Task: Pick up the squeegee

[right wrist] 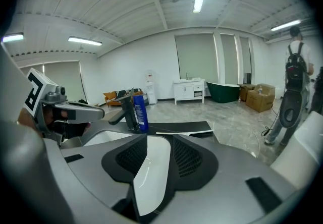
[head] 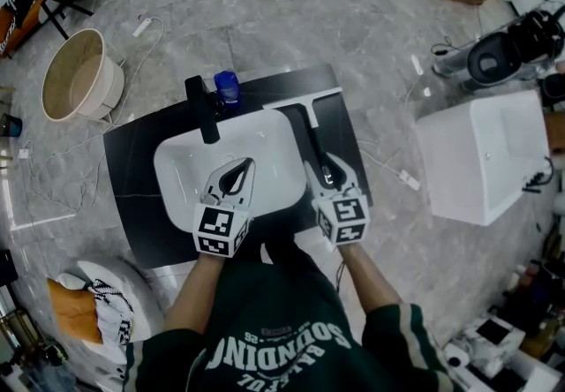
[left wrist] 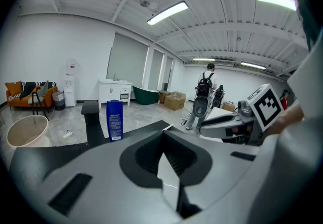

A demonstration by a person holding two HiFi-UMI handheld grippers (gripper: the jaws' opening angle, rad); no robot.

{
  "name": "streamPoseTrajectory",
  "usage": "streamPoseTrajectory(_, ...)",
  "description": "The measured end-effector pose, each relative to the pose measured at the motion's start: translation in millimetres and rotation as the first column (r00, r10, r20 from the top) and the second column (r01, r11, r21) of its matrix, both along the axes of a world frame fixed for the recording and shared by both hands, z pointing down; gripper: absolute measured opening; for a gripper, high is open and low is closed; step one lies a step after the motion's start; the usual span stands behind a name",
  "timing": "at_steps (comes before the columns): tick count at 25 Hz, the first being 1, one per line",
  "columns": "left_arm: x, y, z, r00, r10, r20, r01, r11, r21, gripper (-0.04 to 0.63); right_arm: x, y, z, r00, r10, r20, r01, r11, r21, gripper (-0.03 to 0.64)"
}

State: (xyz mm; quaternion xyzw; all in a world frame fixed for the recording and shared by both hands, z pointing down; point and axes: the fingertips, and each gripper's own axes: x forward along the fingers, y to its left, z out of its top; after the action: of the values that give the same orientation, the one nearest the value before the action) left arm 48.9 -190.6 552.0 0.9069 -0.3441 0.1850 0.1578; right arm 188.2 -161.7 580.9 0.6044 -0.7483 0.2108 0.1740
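Currently, the person is kneeling over a white rectangular ceramic basin that is sitting on a flat black mat on the grey marble floor. A black angular faucet is standing at the basin's far left rim, with a blue plastic bottle standing just beside it.

The squeegee, with a long black handle and a pale straight blade, is lying flat on the mat just to the right of the basin. Its blade is pointing away from the person and its handle is running back toward them.

The right gripper is hovering low over the near end of that handle. In the head view the handle's end is showing between its fingers. In the right gripper view its jaws are standing wide apart, and the pads are not pressing on anything. Beyond them the squeegee's blade is showing as a thin pale strip on the mat.

The left gripper is hanging over the near part of the basin. Its jaws are closing to a point at the tips and are holding nothing.

A cream round bucket is sitting on the floor, well apart to the left.
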Motion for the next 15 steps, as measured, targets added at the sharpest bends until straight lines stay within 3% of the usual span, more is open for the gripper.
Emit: streamPoseTrajectory(15,-24,0,22,0.999,-0.032,0.022,0.033,0.999,-0.039,0.002,17,-43,47,0.998,-0.006,-0.063,0.001,0.997,-0.073,0.146)
